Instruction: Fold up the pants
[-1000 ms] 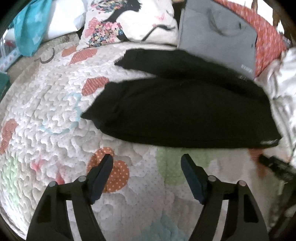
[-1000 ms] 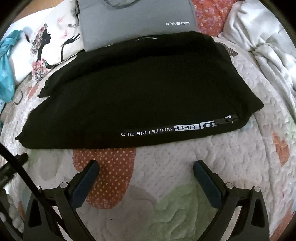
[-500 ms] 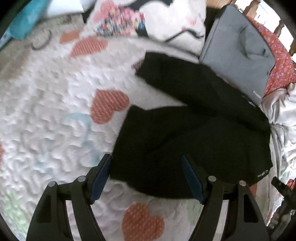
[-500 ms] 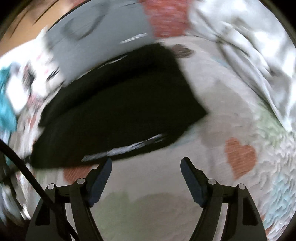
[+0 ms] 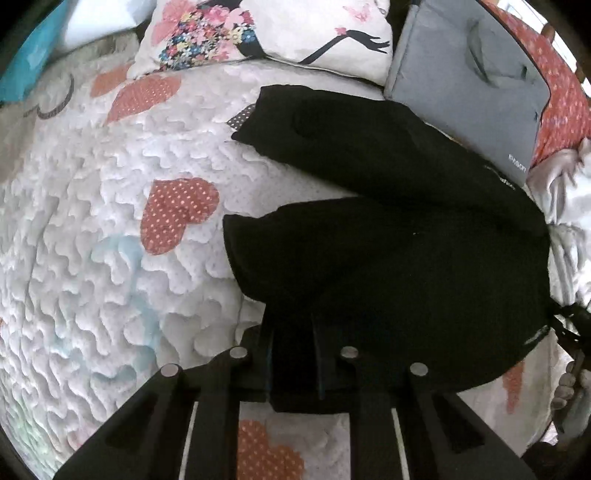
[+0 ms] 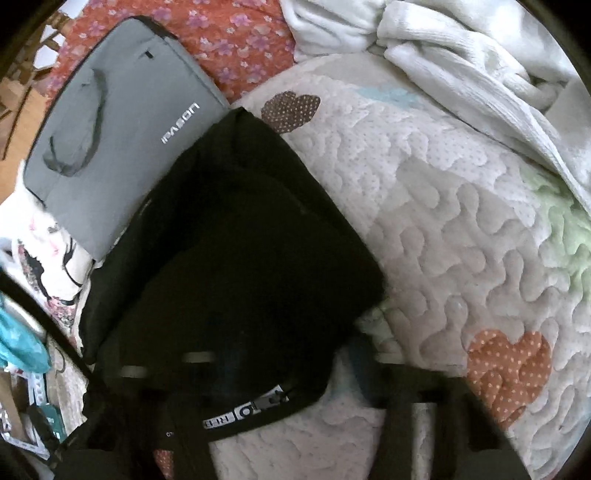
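Note:
The black pants point(image 5: 399, 251) lie on the quilted bed cover, two legs spread apart toward the left. My left gripper point(image 5: 293, 332) is shut on the near edge of the pants' nearer leg. In the right wrist view the pants point(image 6: 236, 258) fill the left middle, with a white-lettered label and zipper point(image 6: 251, 410) at the near edge. My right gripper point(image 6: 295, 373) is blurred over the pants' near corner; one finger point(image 6: 364, 373) shows beside the cloth, the other is hidden against the black fabric.
A grey laptop bag point(image 5: 476, 77) lies behind the pants, also in the right wrist view point(image 6: 110, 155). A printed pillow point(image 5: 266, 33) is at the back. White bedding point(image 6: 461, 66) is bunched at the right. A red floral cover point(image 6: 207, 33) lies behind.
Both grippers moved down onto the pants. My left gripper closed from open onto the near leg edge. My right gripper swung toward the waist corner and its jaws narrowed.

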Motion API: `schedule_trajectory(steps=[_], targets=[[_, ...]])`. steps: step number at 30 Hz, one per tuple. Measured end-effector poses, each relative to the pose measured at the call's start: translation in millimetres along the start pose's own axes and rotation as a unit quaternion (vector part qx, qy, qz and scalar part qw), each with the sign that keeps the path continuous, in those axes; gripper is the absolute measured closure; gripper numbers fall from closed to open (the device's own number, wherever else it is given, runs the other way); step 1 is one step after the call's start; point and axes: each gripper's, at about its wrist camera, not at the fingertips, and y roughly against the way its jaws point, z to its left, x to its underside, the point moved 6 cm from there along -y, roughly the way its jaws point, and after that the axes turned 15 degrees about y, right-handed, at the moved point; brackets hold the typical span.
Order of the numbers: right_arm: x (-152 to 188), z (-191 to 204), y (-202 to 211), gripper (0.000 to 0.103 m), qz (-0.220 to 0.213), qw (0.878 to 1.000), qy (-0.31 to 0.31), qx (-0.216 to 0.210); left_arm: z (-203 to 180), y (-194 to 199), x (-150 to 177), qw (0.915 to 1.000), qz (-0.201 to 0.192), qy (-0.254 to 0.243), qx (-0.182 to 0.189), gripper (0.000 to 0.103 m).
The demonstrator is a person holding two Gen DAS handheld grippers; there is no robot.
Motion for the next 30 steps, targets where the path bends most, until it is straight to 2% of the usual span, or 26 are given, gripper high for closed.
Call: schedule_trajectory(steps=[5, 11, 15, 21, 26, 29, 30], targets=[[4.7, -9.9, 29.4, 0.088, -0.022, 0.999, -0.012, -0.02, 7.0, 23.8, 1.6, 0.9981, 0.015, 0.046, 0.039, 0.088], [16.5, -15.6, 68.7, 0.089, -0.036, 0.999, -0.015, -0.036, 8.2, 46.4, 11.3, 0.9983, 0.014, 0.046, 0.031, 0.088], [29.6, -14.0, 92.5, 0.089, -0.042, 0.998, -0.015, -0.053, 14.7, 64.3, 15.3, 0.9967, 0.019, 0.064, 0.046, 0.088], [67.3, -21.5, 127.9, 0.09, -0.028, 0.998, -0.001, -0.058, 33.5, 90.0, 43.4, 0.9966, 0.029, 0.07, 0.033, 0.088], [98.9, -42.9, 140.8, 0.088, -0.005, 0.998, -0.01, -0.059, 52.8, 85.7, 84.8, 0.9963, 0.057, 0.064, -0.003, 0.087], [106.6, -54.8, 147.0, 0.082, 0.0, 0.999, -0.011, -0.031, 56.6, 90.7, 96.3, 0.9976, 0.051, 0.046, -0.004, 0.086], [105.8, -57.7, 150.9, 0.074, -0.004, 1.0, -0.012, -0.023, 58.9, 95.6, 97.8, 0.9981, 0.044, 0.043, -0.008, 0.086]])
